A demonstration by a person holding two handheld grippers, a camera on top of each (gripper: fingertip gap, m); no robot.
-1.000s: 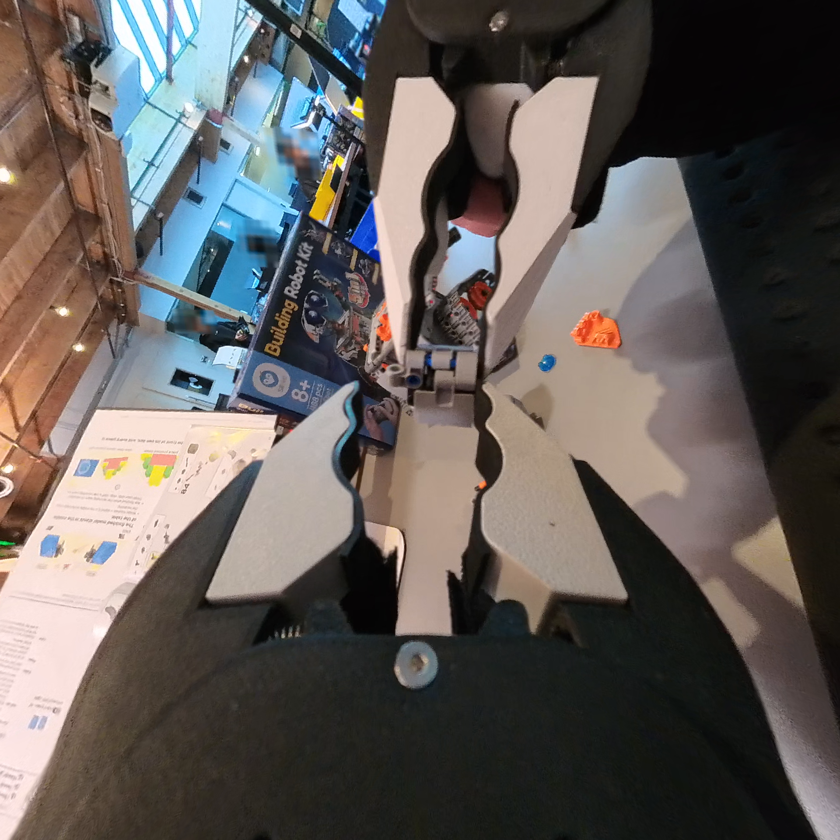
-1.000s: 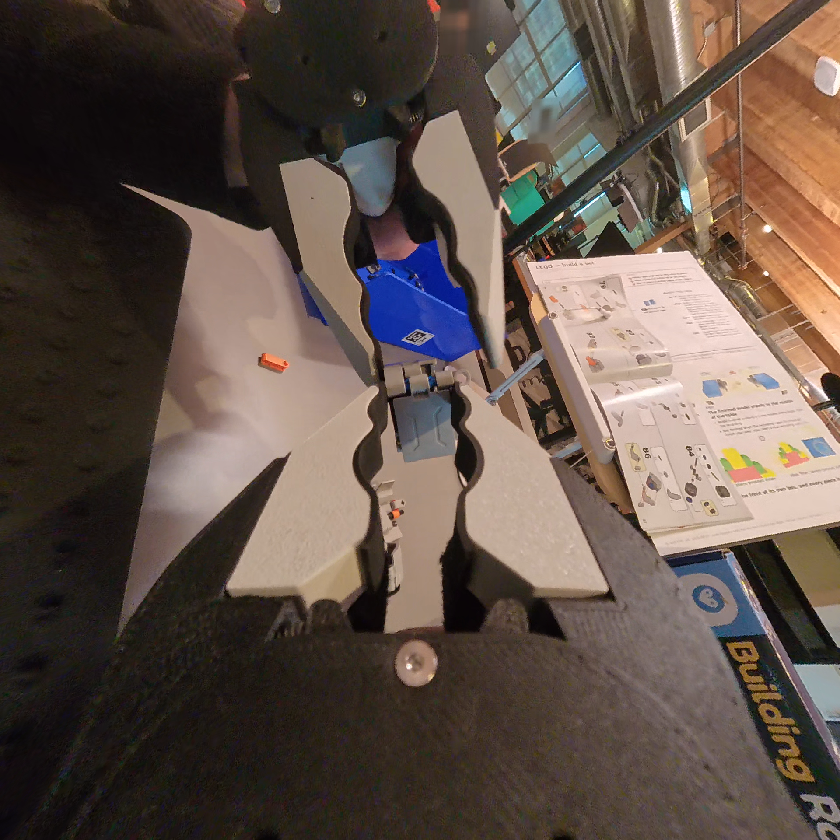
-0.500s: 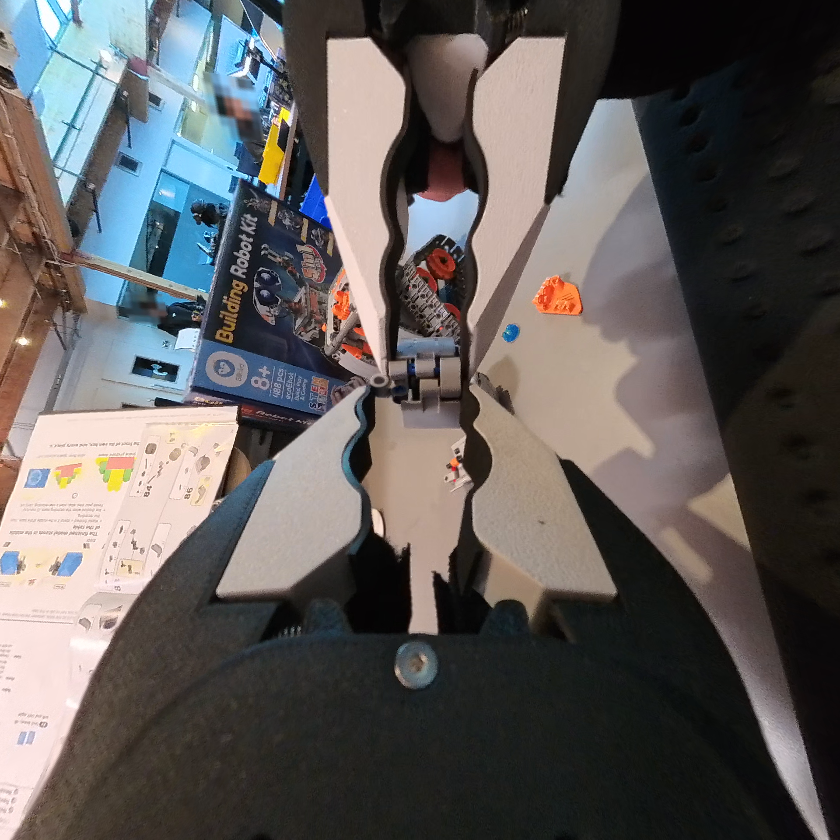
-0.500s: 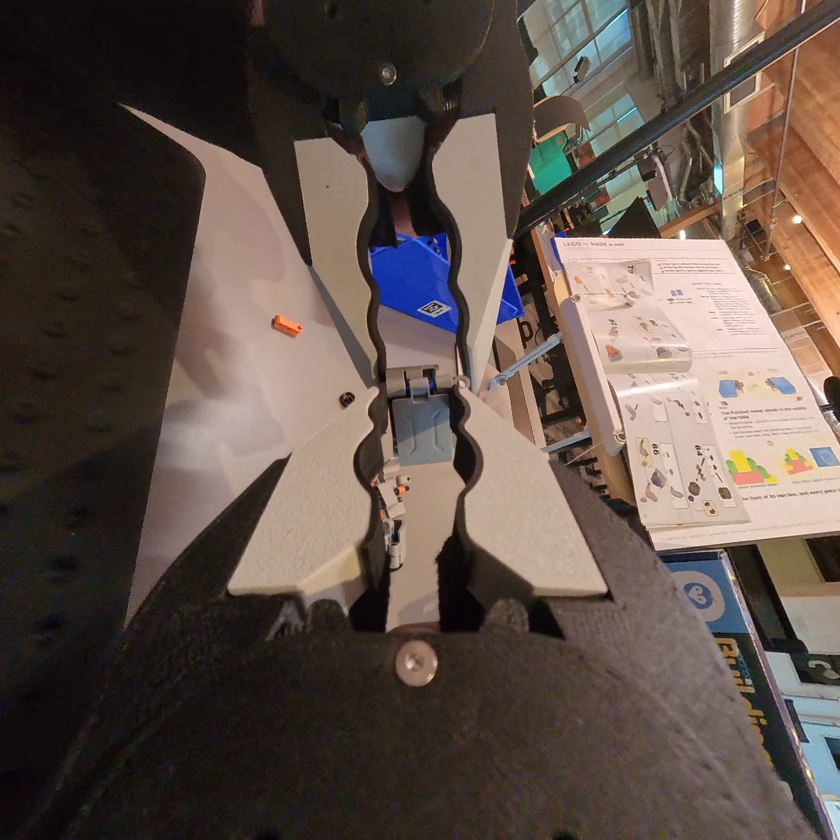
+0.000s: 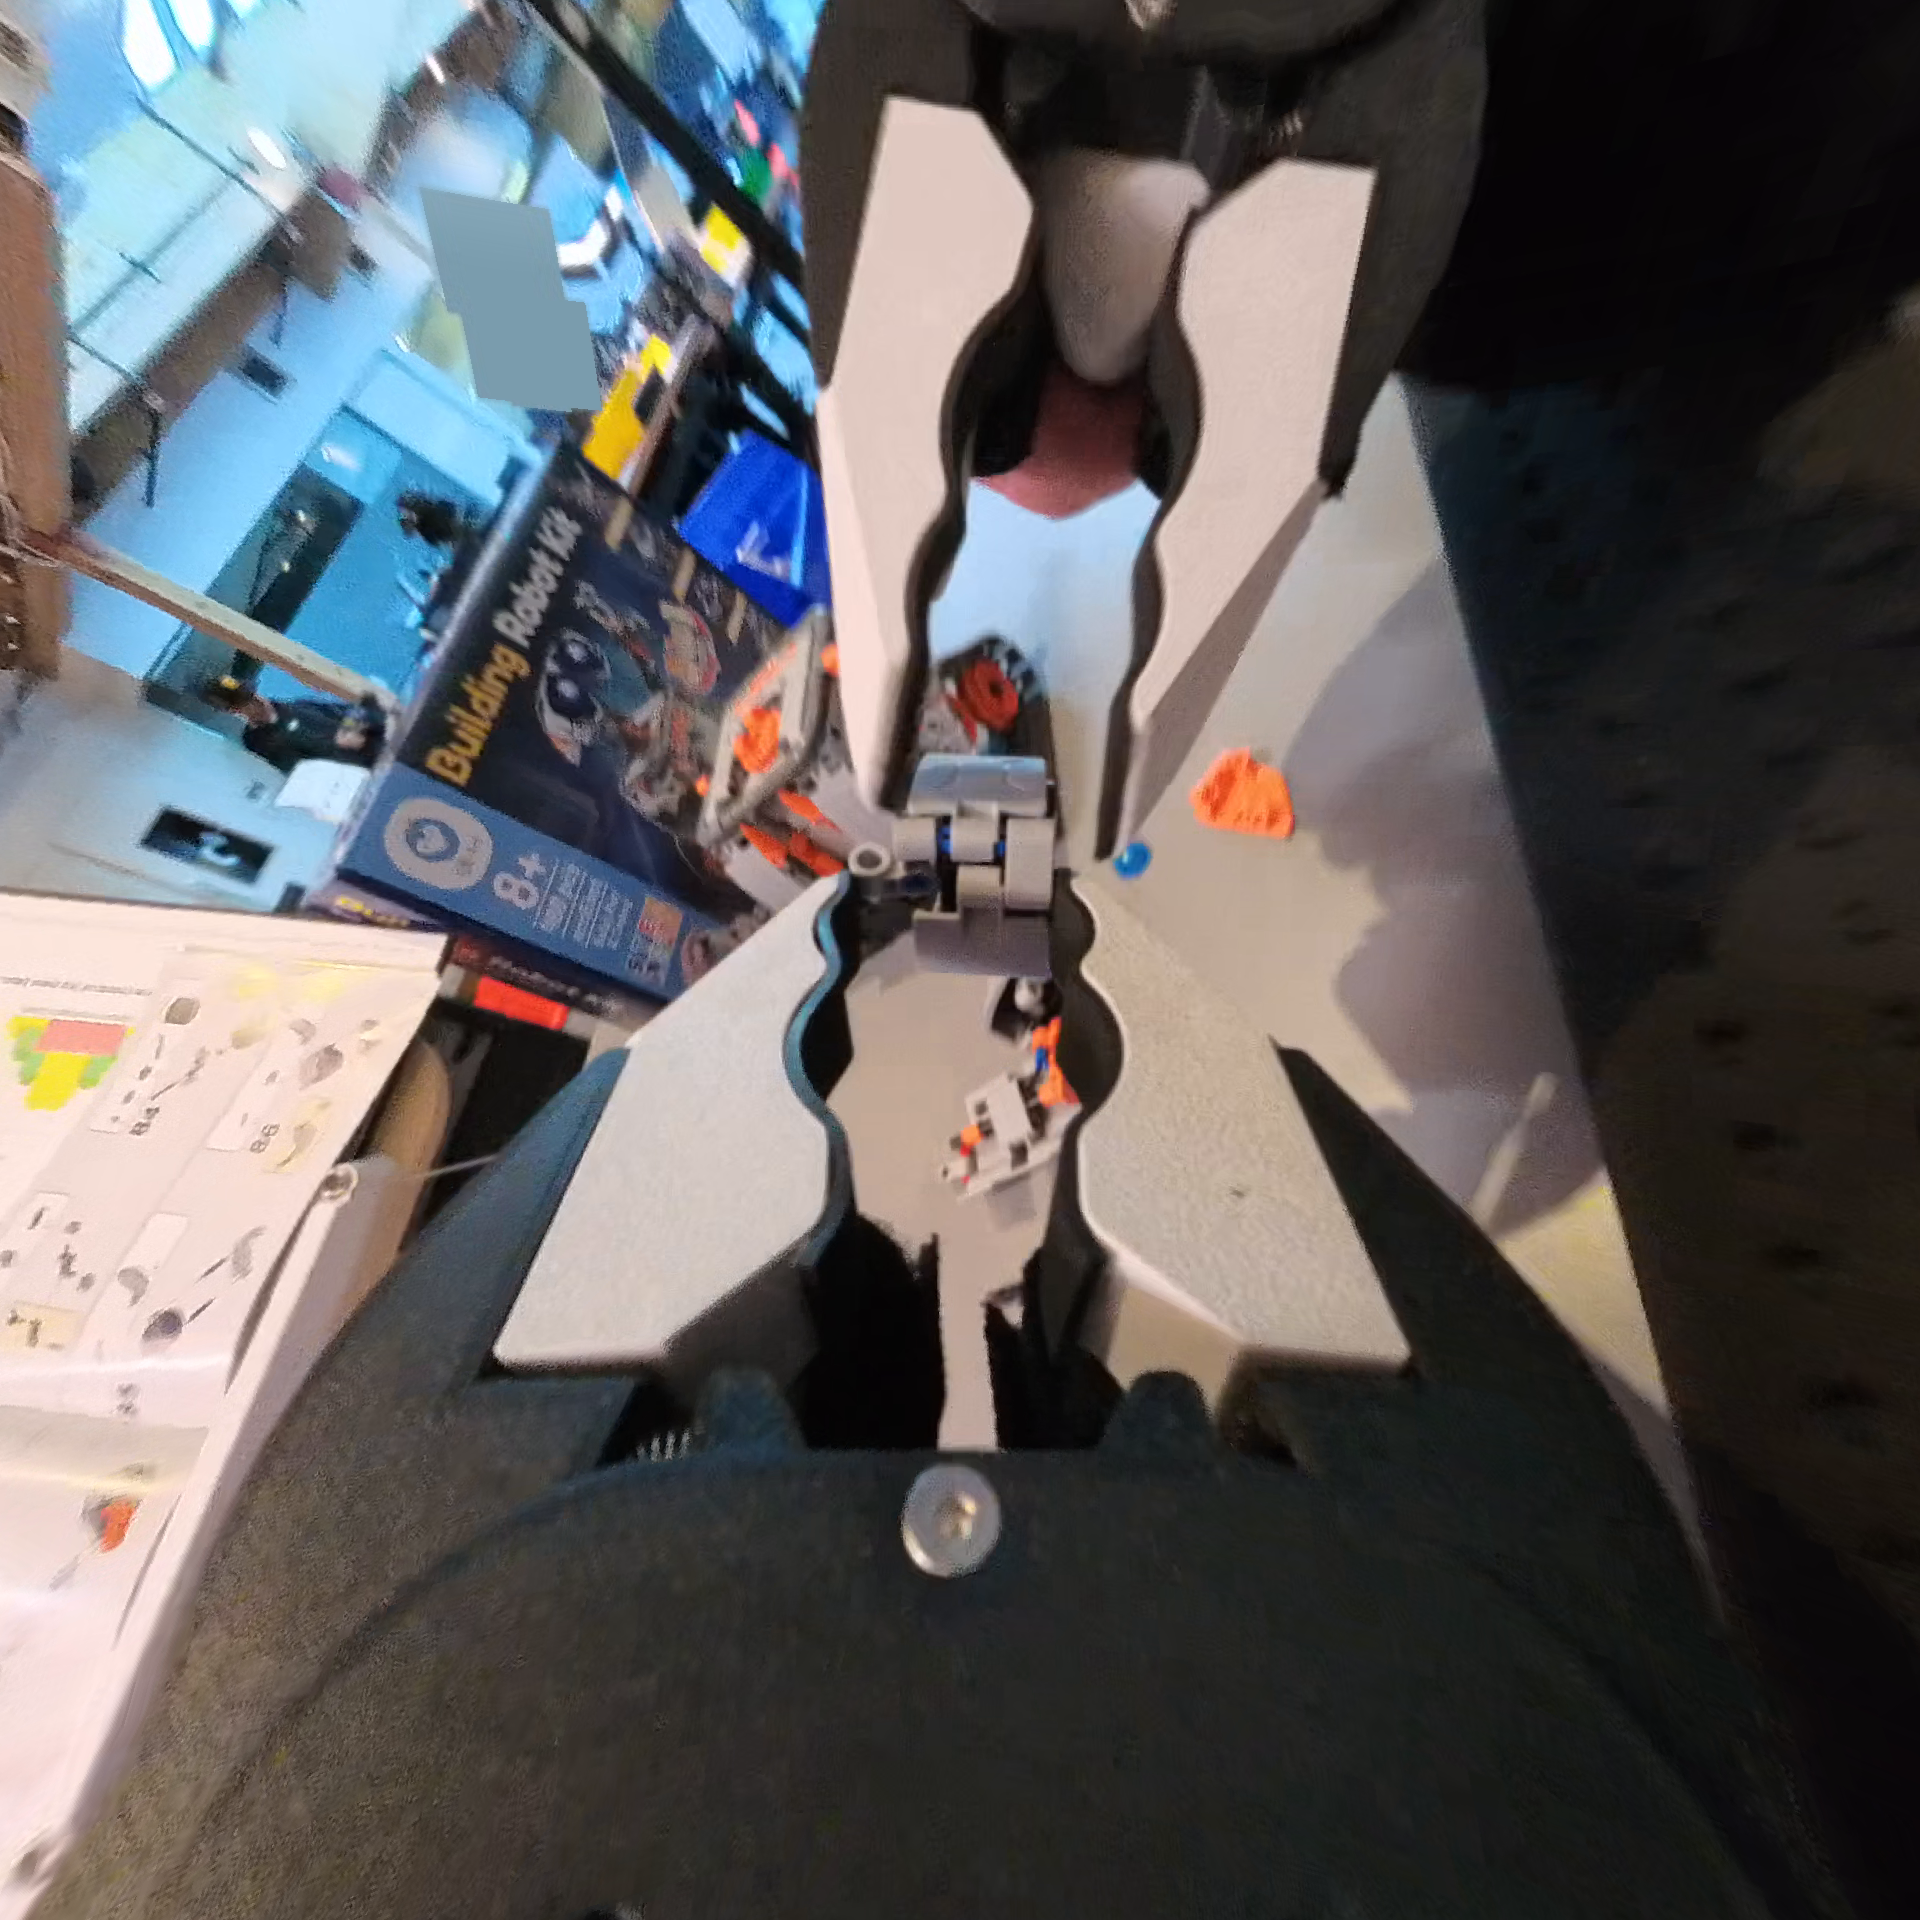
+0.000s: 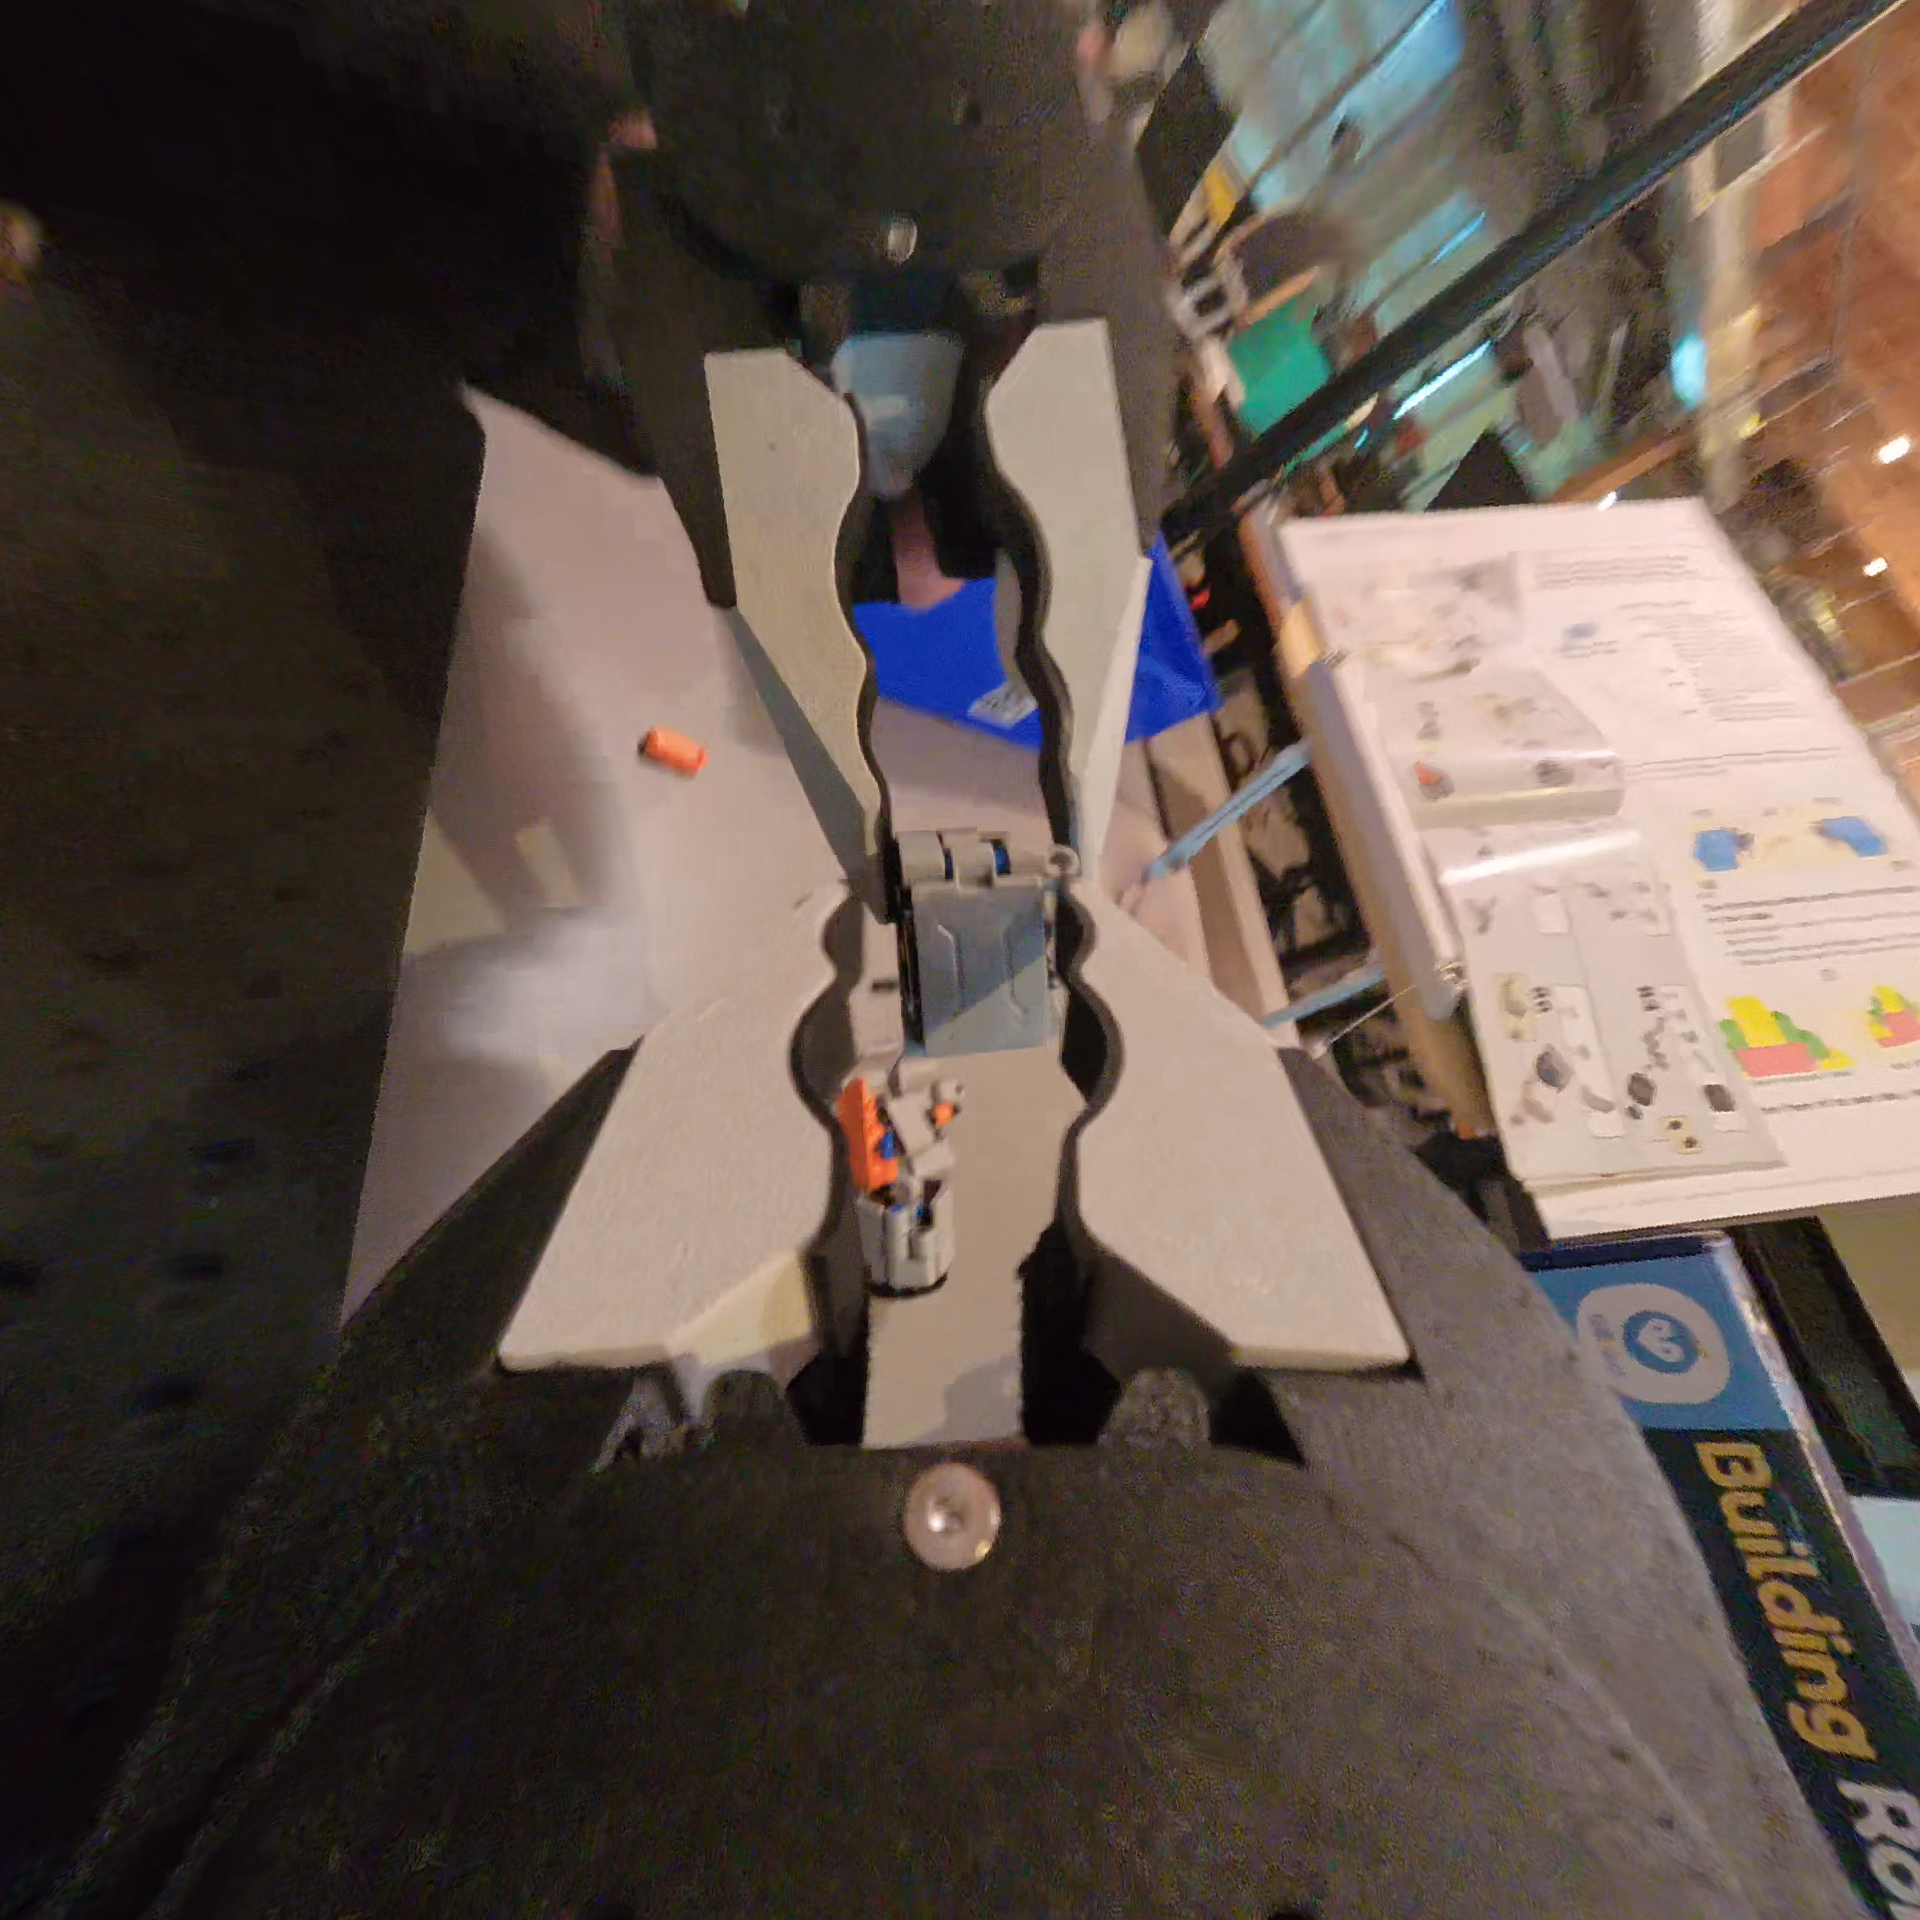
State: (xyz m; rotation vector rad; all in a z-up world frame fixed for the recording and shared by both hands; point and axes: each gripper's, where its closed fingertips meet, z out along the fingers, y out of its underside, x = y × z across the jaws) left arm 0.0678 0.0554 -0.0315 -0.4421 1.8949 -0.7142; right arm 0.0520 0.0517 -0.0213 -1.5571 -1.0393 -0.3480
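My left gripper [image 5: 956, 888] and my right gripper [image 6: 961, 904] face each other tip to tip above a white table [image 5: 1299, 987]. Between them is a small grey brick assembly [image 5: 977, 873] with blue pins. The left gripper's tips hold its hinged end. Its flat grey panel [image 6: 982, 966] lies between the right gripper's fingers. In the left wrist view the right gripper [image 5: 997, 816] comes in from the top; one of its fingertips [image 5: 1117, 821] stands slightly clear of the piece. In the right wrist view the left gripper [image 6: 977, 873] comes in from the top.
A small grey and orange assembly [image 5: 1008, 1122] lies on the table below. An orange piece [image 5: 1242, 795], a blue stud [image 5: 1130, 860] and an orange brick [image 6: 673, 750] lie loose. A dark blue kit box [image 5: 540, 748], instruction sheets [image 6: 1610, 831] and a blue bin [image 6: 935, 665] stand alongside. The grippers are tip to tip, or close to it.
Both grippers have shifted together with the grey assembly still between them, and both views are now blurred. More of the grey and orange assembly on the table shows between the fingers.
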